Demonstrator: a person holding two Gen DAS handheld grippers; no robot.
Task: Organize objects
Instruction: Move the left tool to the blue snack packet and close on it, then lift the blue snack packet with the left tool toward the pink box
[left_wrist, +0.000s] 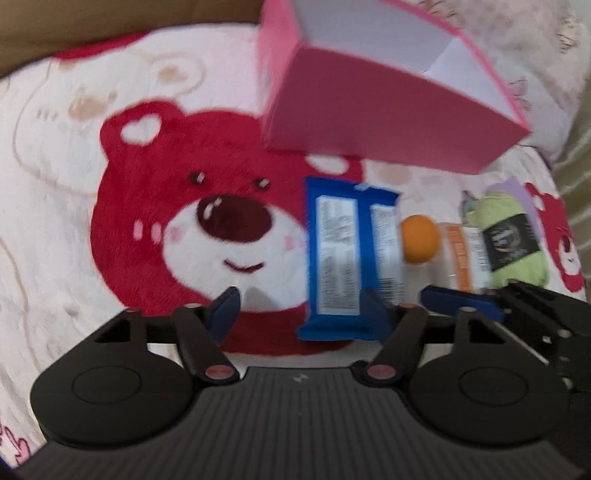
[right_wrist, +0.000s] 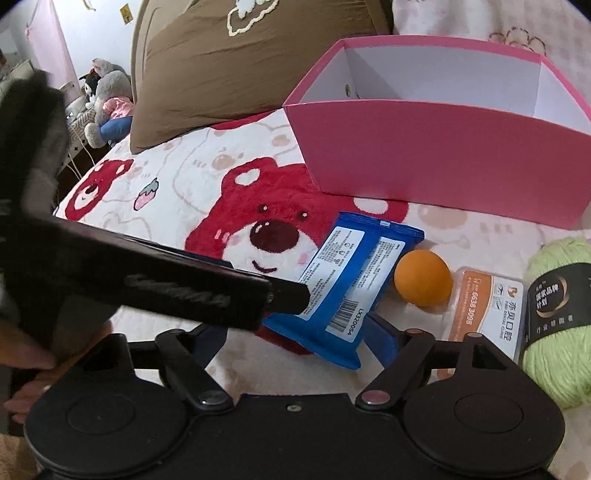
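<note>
A blue snack packet (left_wrist: 351, 254) lies label-up on the bear blanket, also in the right wrist view (right_wrist: 351, 284). To its right lie an orange ball (left_wrist: 419, 240) (right_wrist: 423, 277), an orange-and-white card box (left_wrist: 465, 254) (right_wrist: 484, 306) and a green yarn skein (left_wrist: 509, 240) (right_wrist: 557, 325). An open pink box (left_wrist: 388, 110) (right_wrist: 436, 147) stands behind them. My left gripper (left_wrist: 299, 310) is open, its right finger at the packet's near edge. My right gripper (right_wrist: 295, 336) is open just in front of the packet; the left gripper's body (right_wrist: 147, 284) crosses its view.
A brown pillow (right_wrist: 236, 70) lies at the back of the bed. Plush toys (right_wrist: 107, 103) sit beyond the bed's left edge. The red bear print (left_wrist: 184, 229) covers the blanket left of the packet.
</note>
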